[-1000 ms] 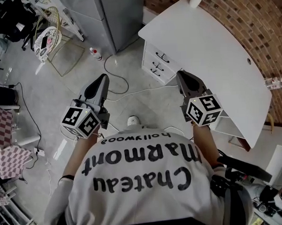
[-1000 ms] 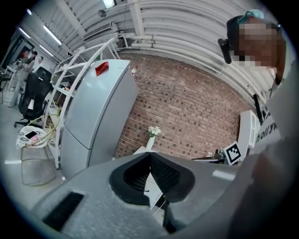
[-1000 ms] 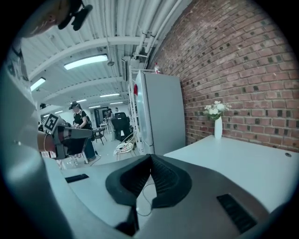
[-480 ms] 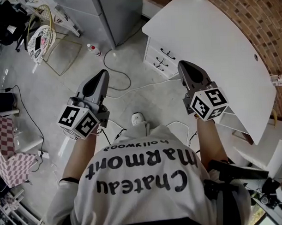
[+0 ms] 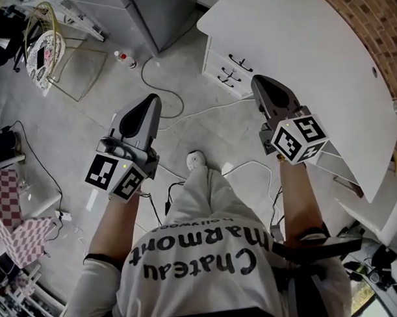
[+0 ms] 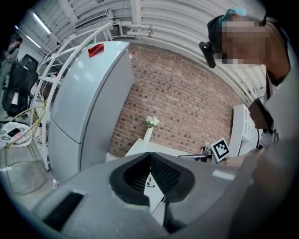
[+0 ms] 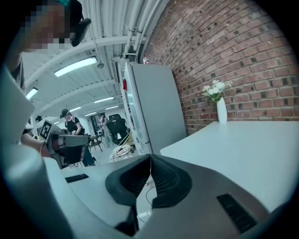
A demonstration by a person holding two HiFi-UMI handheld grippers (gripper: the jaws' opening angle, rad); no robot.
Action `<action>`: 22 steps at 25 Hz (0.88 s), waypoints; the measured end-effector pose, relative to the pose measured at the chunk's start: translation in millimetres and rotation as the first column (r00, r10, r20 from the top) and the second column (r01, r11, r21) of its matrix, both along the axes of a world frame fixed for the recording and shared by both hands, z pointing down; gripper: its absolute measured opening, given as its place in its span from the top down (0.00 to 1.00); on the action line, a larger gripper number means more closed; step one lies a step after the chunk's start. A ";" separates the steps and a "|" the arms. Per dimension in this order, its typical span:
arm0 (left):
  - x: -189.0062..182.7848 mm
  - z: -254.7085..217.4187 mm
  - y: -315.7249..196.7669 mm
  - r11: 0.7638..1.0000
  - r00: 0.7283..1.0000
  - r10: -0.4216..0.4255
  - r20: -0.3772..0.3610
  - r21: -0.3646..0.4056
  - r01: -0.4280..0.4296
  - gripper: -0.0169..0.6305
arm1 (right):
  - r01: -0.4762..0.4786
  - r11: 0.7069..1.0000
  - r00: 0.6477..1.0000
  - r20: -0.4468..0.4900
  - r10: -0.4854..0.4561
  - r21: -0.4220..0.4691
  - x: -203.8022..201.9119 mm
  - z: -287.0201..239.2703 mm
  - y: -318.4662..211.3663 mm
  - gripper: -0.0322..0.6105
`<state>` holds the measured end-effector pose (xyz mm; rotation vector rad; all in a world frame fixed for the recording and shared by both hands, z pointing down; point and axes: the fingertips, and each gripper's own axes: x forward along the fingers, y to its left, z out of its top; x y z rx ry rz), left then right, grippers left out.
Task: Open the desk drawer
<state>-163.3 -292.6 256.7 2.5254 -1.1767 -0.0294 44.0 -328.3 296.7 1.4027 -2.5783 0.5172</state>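
The drawers [image 5: 226,68] are located ahead and slightly left of the right gripper [image 5: 259,85]. The left gripper [image 5: 151,101] is positioned farther from the drawers. Both jaws are closed, with nothing between them.

A: What is everything standing on?

B: A grey floor [image 5: 68,152]. A white cable [image 5: 182,106] loops over it just ahead of the left gripper's [image 5: 152,99] jaws, then trails across towards the right gripper's [image 5: 257,81] jaws.

A: Anything further out?

B: A small bottle [image 5: 124,59] stands ahead and a little left of the left jaws. Beyond it is a grey fridge [image 5: 158,16].

A: And on the right?

B: A white desk [image 5: 311,46] stands on the floor, its top running ahead and to the right of the right jaws. The top is bare but for a vase [image 7: 221,111] of white flowers at the far end, well ahead of those jaws by the brick wall.
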 end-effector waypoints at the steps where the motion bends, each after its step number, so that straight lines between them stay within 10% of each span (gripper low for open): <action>1: 2.2 11.3 -1.1 1.000 1.000 -0.002 0.006 -0.016 0.002 0.95 | -0.018 1.000 1.000 0.010 0.019 -0.010 4.6 10.5 -1.6 0.93; 9: 24.8 86.5 13.0 1.000 0.997 -0.009 -0.082 -0.021 0.008 0.95 | -0.176 0.982 0.982 0.063 0.180 -0.063 35.0 104.9 -3.5 0.93; 22: 52.0 209.7 18.2 0.999 0.995 0.010 -0.100 0.042 -0.006 0.95 | -0.142 0.989 0.990 0.013 0.142 0.033 38.8 210.9 -1.0 0.93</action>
